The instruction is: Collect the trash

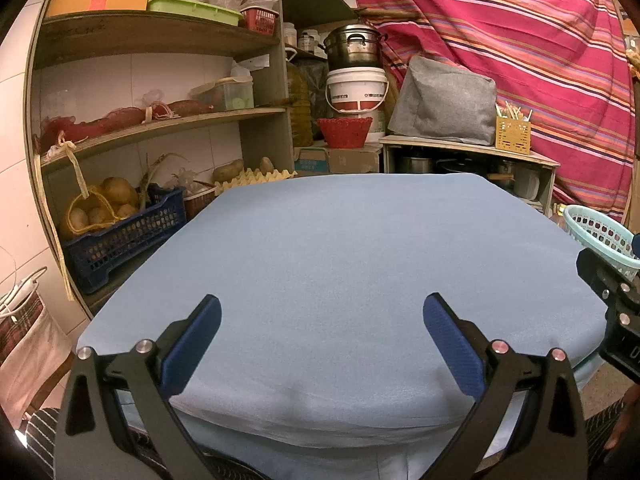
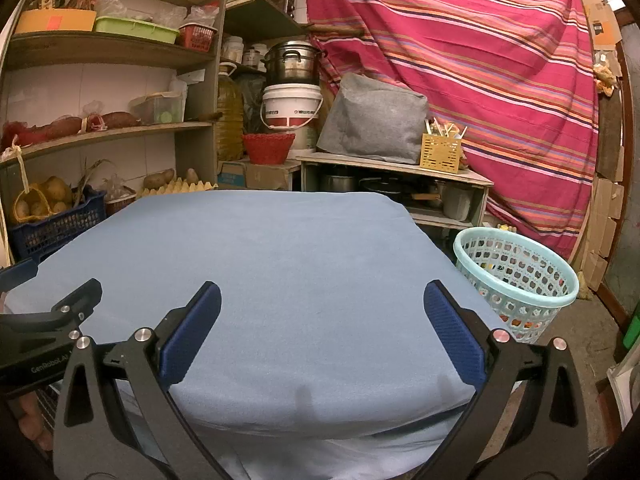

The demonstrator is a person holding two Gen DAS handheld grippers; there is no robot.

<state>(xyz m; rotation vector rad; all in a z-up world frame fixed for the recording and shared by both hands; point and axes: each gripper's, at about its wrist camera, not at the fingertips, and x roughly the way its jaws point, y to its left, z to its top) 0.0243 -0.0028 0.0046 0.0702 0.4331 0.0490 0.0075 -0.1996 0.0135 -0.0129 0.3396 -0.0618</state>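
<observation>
Both tongs spread wide, nothing held: left gripper [image 1: 322, 334] and right gripper [image 2: 322, 334] level over near edge of blue cloth-covered table [image 1: 340, 240], ribbed blue pads [image 2: 454, 340]; pale teal perforated plastic basket [image 2: 516, 276] on floor right of table, coloured scraps inside; left view shows only its rim.

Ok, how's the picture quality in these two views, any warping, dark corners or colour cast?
Left wrist view: strong fisheye bending of the shelves, black corners, warm dim light; the left gripper is sharp and open. Right wrist view: same curvature and vignette, the table cloth evenly lit without glare, the basket clear, the right gripper open.
</observation>
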